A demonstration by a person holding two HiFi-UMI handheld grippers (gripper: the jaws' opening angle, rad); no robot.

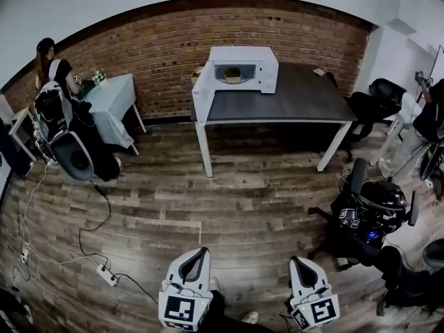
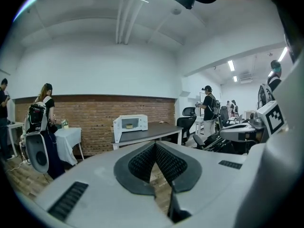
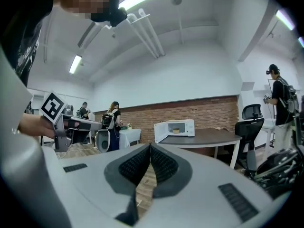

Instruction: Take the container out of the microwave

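Container (image 1: pixel 232 75) apparently inside open microwave (image 1: pixel 268 68), well beyond left gripper (image 1: pixel 201 252).

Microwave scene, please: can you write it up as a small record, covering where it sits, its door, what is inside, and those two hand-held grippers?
Microwave: white, on the left end of a dark table, in front of a brick wall
Door: open, swung to the left
Container: inside the microwave, not yet taken out
Left gripper: shut, empty, far from the table across the wooden floor
Right gripper: shut, empty, equally far away
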